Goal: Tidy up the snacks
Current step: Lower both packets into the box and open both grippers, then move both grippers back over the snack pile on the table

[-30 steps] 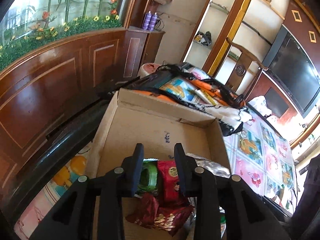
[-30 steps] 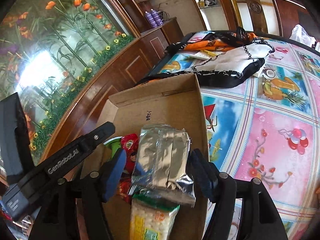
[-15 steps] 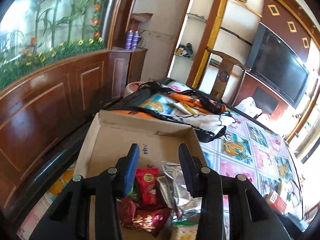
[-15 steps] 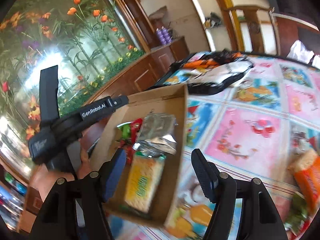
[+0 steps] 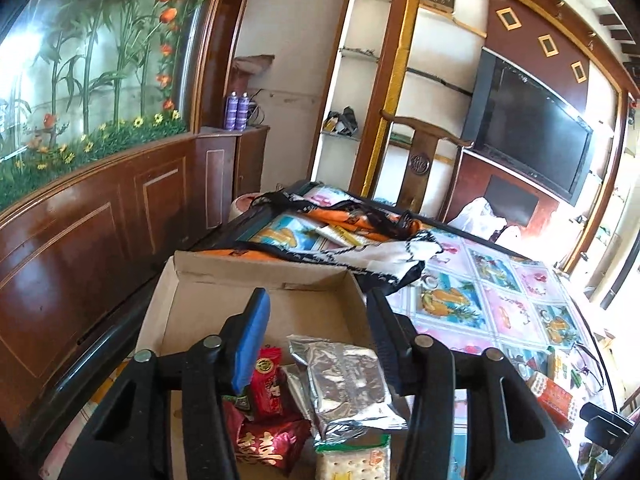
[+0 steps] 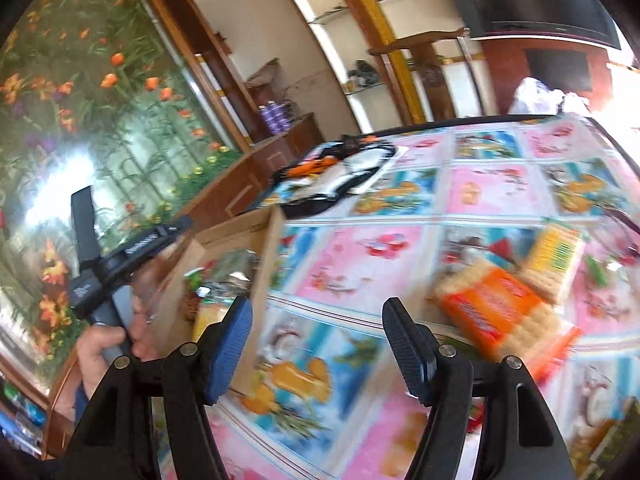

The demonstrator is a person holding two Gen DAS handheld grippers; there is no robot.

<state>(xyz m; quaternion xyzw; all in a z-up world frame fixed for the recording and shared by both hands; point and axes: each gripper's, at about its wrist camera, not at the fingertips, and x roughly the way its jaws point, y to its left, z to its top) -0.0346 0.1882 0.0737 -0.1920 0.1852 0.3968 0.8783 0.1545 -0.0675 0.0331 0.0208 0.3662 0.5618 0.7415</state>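
An open cardboard box (image 5: 256, 272) holds red packets (image 5: 268, 376), a silver foil packet (image 5: 348, 376) and a cracker pack (image 5: 352, 460). My left gripper (image 5: 316, 320) hovers over them. Its jaws are opening and nothing is between the pads. My right gripper (image 6: 318, 344) is open and empty over the patterned tablecloth (image 6: 360, 256), just right of the box (image 6: 264, 264). To its right lie an orange cracker pack (image 6: 500, 304) and a yellow-green pack (image 6: 556, 256). This view is blurred.
A black, orange and white cloth bag (image 5: 360, 240) lies beyond the box. A wood-panelled wall (image 5: 100, 240) runs close along the table's left side. A wooden chair (image 5: 420, 160) stands at the far end. More packets (image 5: 556, 396) lie at the right. A hand (image 6: 100, 340) grips the left tool.
The silver packet that was between my right jaws now lies in the box. My right gripper has swung right across the table. My left jaws have widened and lifted off the red packet.
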